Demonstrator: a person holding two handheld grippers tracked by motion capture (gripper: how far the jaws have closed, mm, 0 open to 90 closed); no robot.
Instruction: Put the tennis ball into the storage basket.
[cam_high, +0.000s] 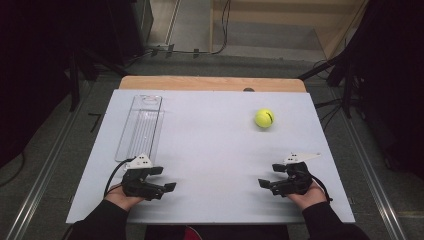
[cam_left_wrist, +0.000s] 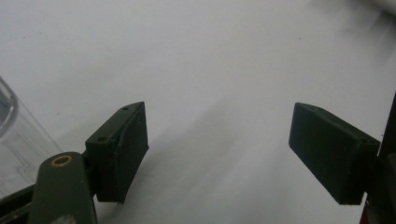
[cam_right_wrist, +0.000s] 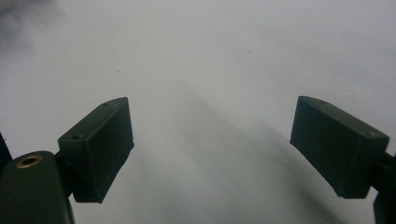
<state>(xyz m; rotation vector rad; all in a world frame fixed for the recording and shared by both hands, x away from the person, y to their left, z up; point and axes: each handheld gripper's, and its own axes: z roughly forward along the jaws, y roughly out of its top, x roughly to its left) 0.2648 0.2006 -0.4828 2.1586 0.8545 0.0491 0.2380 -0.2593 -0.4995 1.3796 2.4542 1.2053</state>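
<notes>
White worktop (cam_high: 210, 150), dark room beyond. Left gripper (cam_high: 162, 179) and right gripper (cam_high: 270, 176) both wide open, empty, near edge. Tennis ball (cam_high: 264, 118) far right; clear tray (cam_high: 140, 127) left. Likely to roll if nudged off-centre.

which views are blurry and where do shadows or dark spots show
High view: sharp, white table bright, surroundings dark. Left gripper view: tongs sharp, soft shadow between them, clear tray blurred at the left edge. Right gripper view: hazy table, streaky shadow under tongs.
</notes>
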